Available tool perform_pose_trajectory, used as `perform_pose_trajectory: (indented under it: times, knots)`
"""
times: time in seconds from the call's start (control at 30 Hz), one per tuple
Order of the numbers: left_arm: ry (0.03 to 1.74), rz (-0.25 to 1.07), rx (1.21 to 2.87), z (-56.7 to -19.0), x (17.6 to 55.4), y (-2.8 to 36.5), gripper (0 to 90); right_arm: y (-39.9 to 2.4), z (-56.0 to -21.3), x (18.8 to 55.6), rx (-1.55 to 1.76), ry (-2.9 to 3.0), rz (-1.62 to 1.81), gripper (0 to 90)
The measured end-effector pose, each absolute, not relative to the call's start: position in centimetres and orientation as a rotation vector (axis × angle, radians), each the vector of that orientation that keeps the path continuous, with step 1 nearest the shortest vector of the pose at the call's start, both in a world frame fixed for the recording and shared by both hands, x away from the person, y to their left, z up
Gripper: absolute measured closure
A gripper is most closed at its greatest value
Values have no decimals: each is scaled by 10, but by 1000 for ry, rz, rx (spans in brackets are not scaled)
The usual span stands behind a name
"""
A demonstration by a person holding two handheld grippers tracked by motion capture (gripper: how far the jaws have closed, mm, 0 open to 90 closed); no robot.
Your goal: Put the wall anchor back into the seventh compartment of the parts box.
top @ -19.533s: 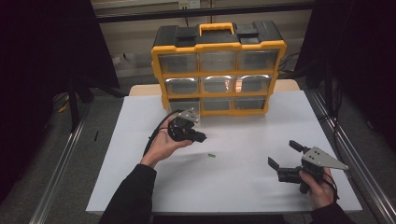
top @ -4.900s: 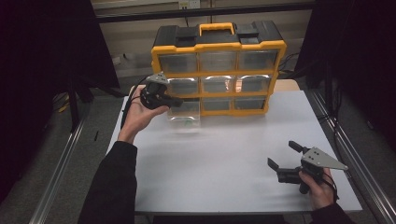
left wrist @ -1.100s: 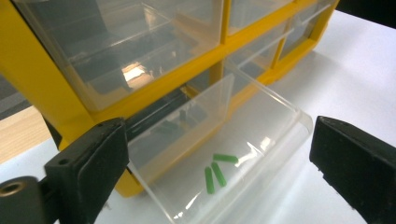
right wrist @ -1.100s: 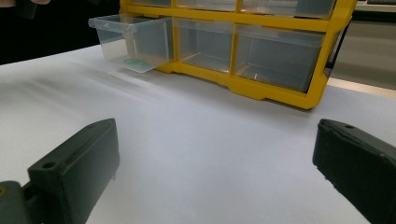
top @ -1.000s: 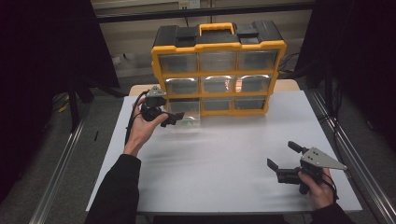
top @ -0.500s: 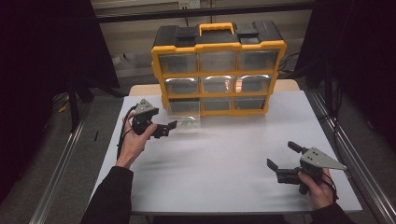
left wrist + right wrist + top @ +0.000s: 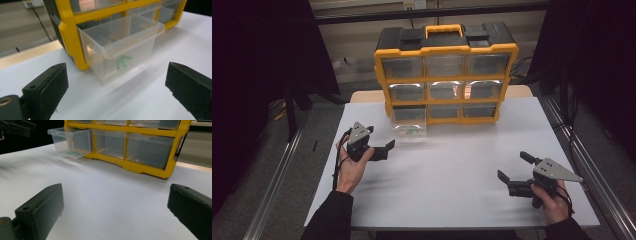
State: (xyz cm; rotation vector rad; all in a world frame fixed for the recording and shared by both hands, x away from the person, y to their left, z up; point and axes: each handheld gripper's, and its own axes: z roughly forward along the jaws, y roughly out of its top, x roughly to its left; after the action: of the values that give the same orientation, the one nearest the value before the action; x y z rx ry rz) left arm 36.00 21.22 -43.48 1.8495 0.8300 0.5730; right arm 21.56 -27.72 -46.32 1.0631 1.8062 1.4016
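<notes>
At far centre of table: yellow-and-black organiser (image 7: 446, 75) stood upright on the white table (image 7: 452, 170), three rows of clear drawers, handle on top.
Drawer: bottom-left clear drawer (image 7: 410, 130) was pulled out toward the near side, resting level in its slot; other drawers were flush with the frame.
Drawer contents: small green pieces (image 7: 123, 60) lay on the drawer floor, close to its front wall; the count was hard to tell, at least two. Same green showed through the drawer wall in the right gripper view (image 7: 71, 152).
Left gripper: left gripper (image 7: 384, 148) was held above the table just left of the open drawer, near but apart from it, pointing right toward it. Jaws stood wide apart with nothing between them; in the left gripper view the drawer (image 7: 120, 47) sat framed between the two jaws, beyond their tips.
Right gripper: right gripper (image 7: 513, 169) was held low at the near right of the table, well apart from the organiser. Jaws were spread wide, holding nothing; bare table lay between them.
Hands: left hand (image 7: 352, 162) gripped its tool from below; right hand (image 7: 552, 197) wrapped the handle at the near edge.
</notes>
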Motion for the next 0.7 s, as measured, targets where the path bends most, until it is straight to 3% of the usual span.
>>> perform_pose_trajectory:
  times: [0.7]
  knots:
    - [797,585,1808,-450,309,229,48,-276,-462,215,1066,1797,1414,4]
